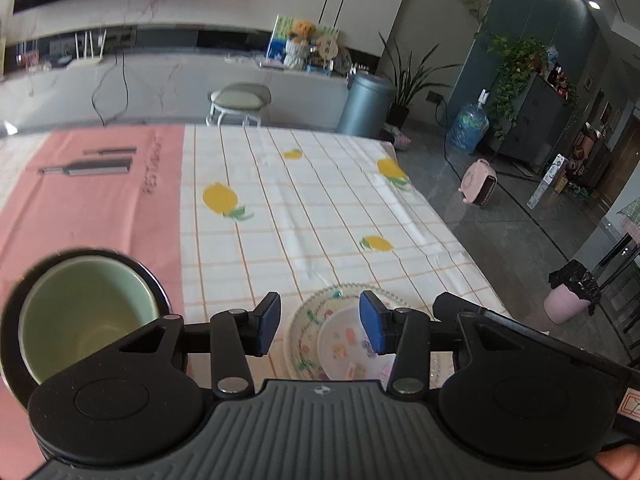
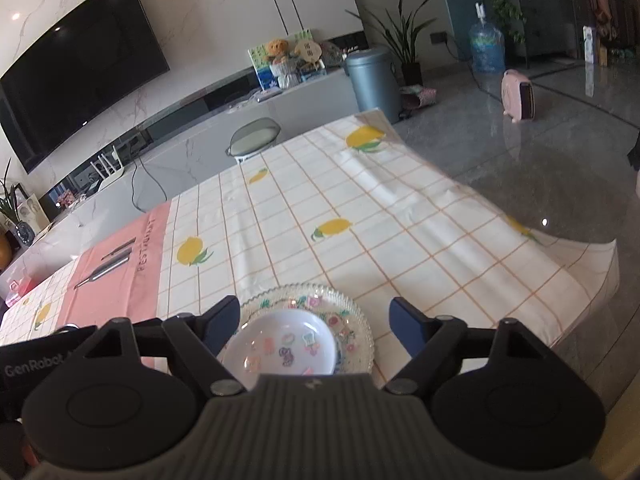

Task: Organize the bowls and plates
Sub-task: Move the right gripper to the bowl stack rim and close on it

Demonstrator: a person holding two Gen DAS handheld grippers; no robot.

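A clear glass plate with a scalloped rim (image 1: 310, 312) (image 2: 358, 320) lies on the checked tablecloth, with a small white sticker-patterned bowl (image 1: 344, 344) (image 2: 280, 344) inside it. A pale green bowl with a dark outside (image 1: 84, 316) stands to the left on the pink mat. My left gripper (image 1: 320, 322) is open and empty, hovering above the plate and bowl. My right gripper (image 2: 312, 326) is open wide and empty, its blue-padded fingers on either side of the plate stack, above it.
The tablecloth (image 2: 400, 232) covers the table; its right edge (image 2: 580, 264) drops to a glossy grey floor. A pink mat (image 1: 100, 200) lies on the left. A stool (image 1: 240, 100) stands beyond the far edge. Part of the other gripper (image 1: 520, 344) shows at right.
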